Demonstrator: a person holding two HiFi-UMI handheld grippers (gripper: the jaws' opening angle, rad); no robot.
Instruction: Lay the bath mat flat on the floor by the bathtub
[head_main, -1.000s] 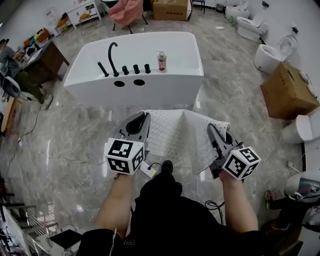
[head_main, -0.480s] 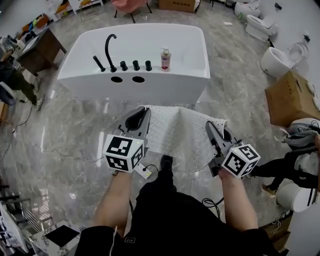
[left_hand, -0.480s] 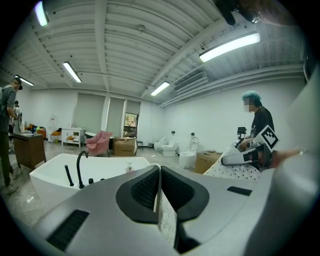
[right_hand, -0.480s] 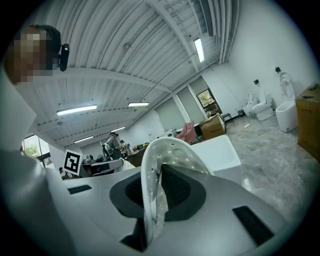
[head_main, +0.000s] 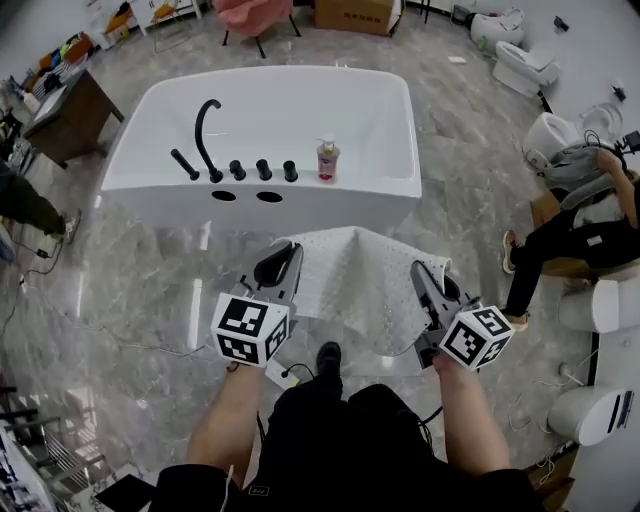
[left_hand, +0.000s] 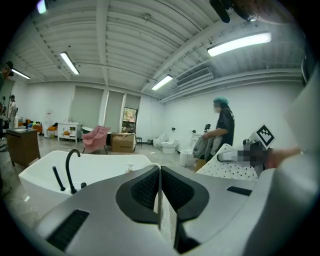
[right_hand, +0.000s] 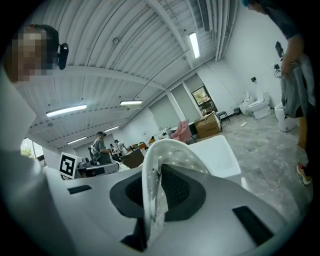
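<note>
My left gripper (head_main: 285, 252) has its jaws pressed together on a corner of the bath mat (head_main: 355, 280). In the left gripper view, a thin white edge of the mat (left_hand: 167, 220) is pinched between the black pads (left_hand: 145, 190). From there the dotted white mat spans across to my other hand. It hangs slack between the two grippers, over the grey marble floor (head_main: 130, 280) and just in front of the near wall of the bathtub (head_main: 300, 205). Its middle humps up toward the tub. I cannot tell whether any part of it touches the floor.

My right gripper (head_main: 430, 270) is clamped on the opposite corner. In the right gripper view, the mat (right_hand: 165, 155) curls up and over the jaws, with its edge nipped between the pads (right_hand: 177, 187).

Beyond the mat, the tub's near rim carries a black faucet (head_main: 205, 130) toward its left end. A pump bottle (head_main: 326, 160) stands upright further right along the same rim.

At the far right edge of the floor, a person (head_main: 590, 215) in dark clothes stands bent over beside the white toilets (head_main: 525, 65), well apart from the mat.
</note>
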